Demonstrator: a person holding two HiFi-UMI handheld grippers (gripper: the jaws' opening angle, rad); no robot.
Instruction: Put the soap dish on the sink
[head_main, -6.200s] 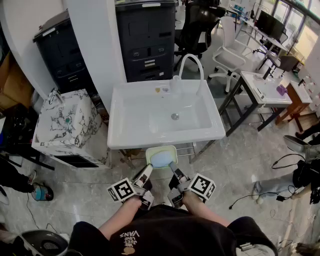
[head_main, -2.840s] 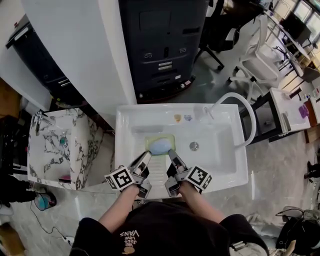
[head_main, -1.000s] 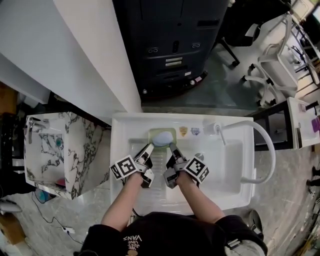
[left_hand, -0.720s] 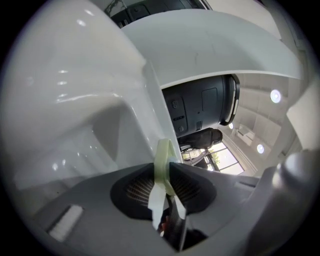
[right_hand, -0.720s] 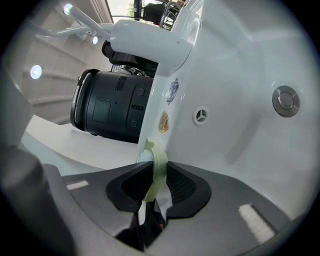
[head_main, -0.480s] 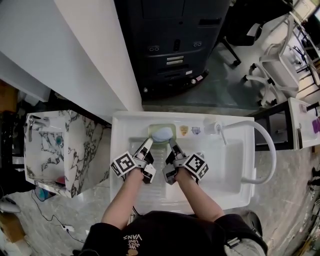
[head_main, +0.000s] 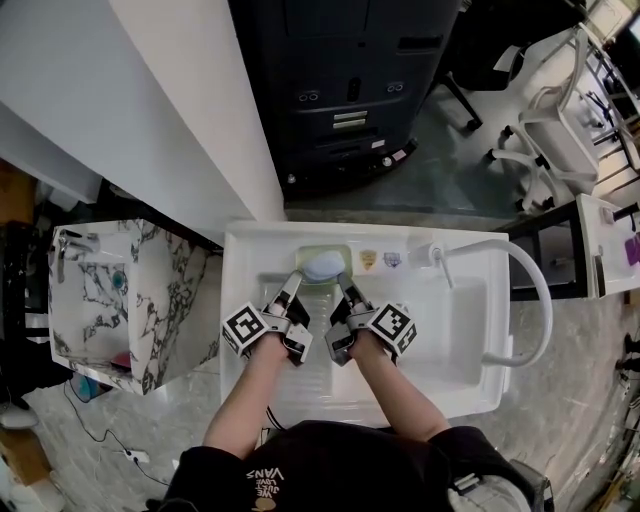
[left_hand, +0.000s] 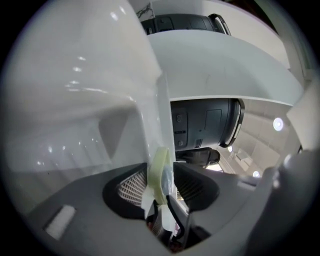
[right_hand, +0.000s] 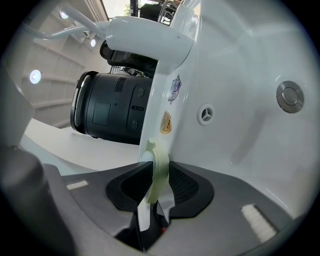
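Note:
The pale green soap dish (head_main: 323, 266) with a bluish soap in it lies on the back ledge of the white sink (head_main: 470, 335), left of two small stickers (head_main: 368, 260). My left gripper (head_main: 293, 278) reaches its left edge. Its jaws are opening, and the dish rim (left_hand: 161, 170) stands between the pads with a gap on the right side. My right gripper (head_main: 346, 288) is at the dish's right edge, and its pads are closed on the rim (right_hand: 159, 170). Both arms stretch across the basin.
A curved white faucet (head_main: 525, 290) arcs over the sink's right side, with a small bottle (head_main: 420, 253) at its base. The drain (right_hand: 290, 96) sits in the basin floor. A marble-patterned cabinet (head_main: 120, 290) stands to the left, and dark cabinets (head_main: 340, 80) behind.
The dish went from in front of the sink, over the basin, to the back ledge. In the last second both hands stayed nearly still and the left gripper rolled slightly.

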